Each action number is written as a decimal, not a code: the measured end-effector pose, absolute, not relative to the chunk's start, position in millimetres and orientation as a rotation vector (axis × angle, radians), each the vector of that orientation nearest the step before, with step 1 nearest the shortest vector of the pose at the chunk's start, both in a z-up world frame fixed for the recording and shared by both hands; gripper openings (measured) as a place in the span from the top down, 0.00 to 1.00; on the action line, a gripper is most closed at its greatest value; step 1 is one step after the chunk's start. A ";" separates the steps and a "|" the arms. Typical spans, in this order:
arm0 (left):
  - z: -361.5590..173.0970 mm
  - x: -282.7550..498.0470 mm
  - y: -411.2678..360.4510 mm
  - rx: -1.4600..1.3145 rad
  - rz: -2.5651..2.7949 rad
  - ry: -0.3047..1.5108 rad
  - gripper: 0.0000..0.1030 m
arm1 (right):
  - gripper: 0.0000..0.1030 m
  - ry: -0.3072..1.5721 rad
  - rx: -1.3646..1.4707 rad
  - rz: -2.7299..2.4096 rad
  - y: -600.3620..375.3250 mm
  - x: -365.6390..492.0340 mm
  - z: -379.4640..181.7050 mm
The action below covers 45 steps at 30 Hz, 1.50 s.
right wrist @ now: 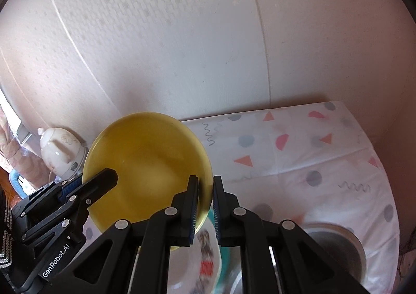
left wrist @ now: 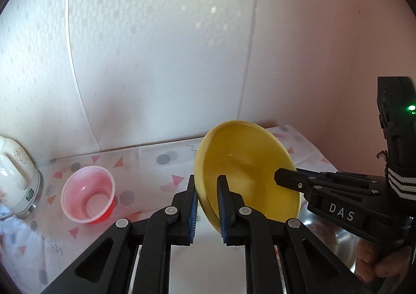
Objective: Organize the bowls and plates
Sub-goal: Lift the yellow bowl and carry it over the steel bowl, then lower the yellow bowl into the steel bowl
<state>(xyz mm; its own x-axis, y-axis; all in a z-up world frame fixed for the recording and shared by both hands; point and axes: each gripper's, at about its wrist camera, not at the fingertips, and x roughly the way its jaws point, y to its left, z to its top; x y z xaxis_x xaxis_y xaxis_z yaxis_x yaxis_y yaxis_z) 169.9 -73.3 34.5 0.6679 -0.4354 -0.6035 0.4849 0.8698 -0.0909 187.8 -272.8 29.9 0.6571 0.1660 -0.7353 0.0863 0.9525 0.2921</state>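
Note:
A yellow bowl hangs tilted above the table, gripped from both sides. My left gripper is shut on its left rim. In the same view my right gripper comes in from the right and clamps the opposite rim. The right wrist view shows the yellow bowl with my right gripper shut on its right edge, while my left gripper bites the left edge. Below the bowl lies a white plate with a printed picture on a teal dish.
A pink plastic cup stands on the patterned tablecloth at left. A white kettle sits at the far left by the wall. A steel bowl rests at the lower right. A hand holds the right tool.

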 end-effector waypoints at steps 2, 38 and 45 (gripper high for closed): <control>36.6 156.2 -77.4 0.096 -0.531 0.641 0.86 | 0.90 0.847 0.317 0.040 -279.2 172.4 31.8; -22.3 69.2 -205.1 0.353 -0.869 0.657 0.86 | 0.88 0.944 0.391 -0.260 -374.5 35.3 -18.5; -30.2 72.8 -208.7 0.361 -0.872 0.668 0.86 | 0.87 0.965 0.375 -0.275 -374.1 40.3 -24.0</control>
<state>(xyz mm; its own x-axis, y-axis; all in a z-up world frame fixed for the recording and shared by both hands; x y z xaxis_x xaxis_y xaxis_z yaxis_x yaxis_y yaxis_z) 72.8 -208.7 -30.2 0.4613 -0.5823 -0.6694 0.7978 0.6024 0.0257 40.3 -374.1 -24.0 0.5429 -0.0615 -0.8375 0.3897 0.9019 0.1863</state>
